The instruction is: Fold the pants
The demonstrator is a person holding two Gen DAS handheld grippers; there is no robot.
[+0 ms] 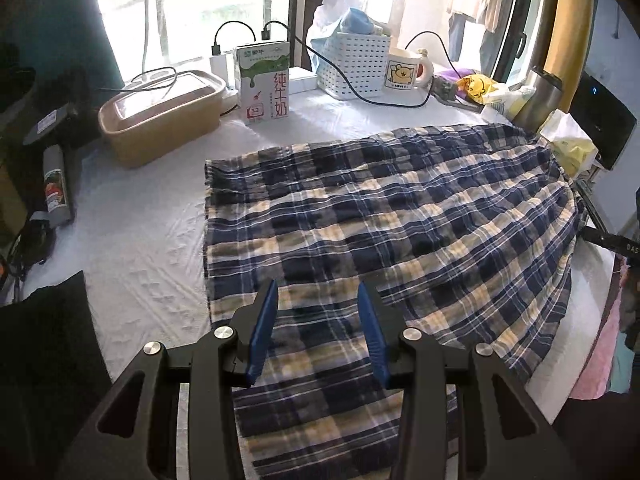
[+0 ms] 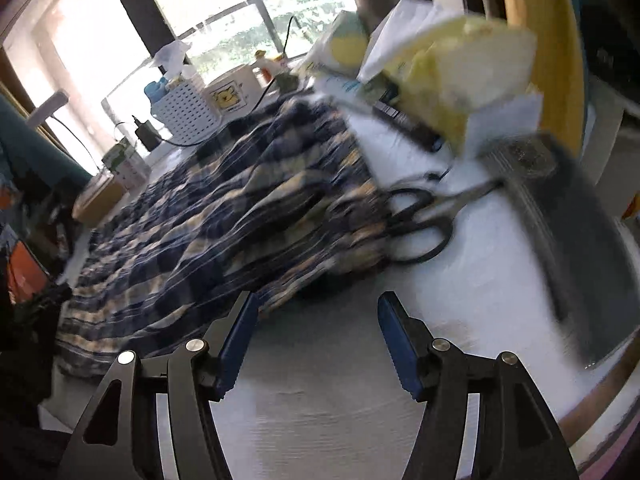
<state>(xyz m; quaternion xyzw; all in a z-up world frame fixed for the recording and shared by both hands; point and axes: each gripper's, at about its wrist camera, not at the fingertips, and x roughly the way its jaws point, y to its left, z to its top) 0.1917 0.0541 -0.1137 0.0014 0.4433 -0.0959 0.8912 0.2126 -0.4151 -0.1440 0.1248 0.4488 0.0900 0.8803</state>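
My plaid pants (image 1: 380, 232) lie spread flat on the white surface (image 1: 140, 248). Both the left hand-held gripper (image 1: 318, 328) and the right hand-held gripper (image 2: 316, 344) are open and empty. The scissors (image 2: 420, 224) touch the pants' edge; a fold could drag them along.

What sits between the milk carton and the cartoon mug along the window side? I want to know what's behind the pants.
A white perforated basket, holding a plastic bag, stands between the milk carton and the mug; the left wrist view shows it.
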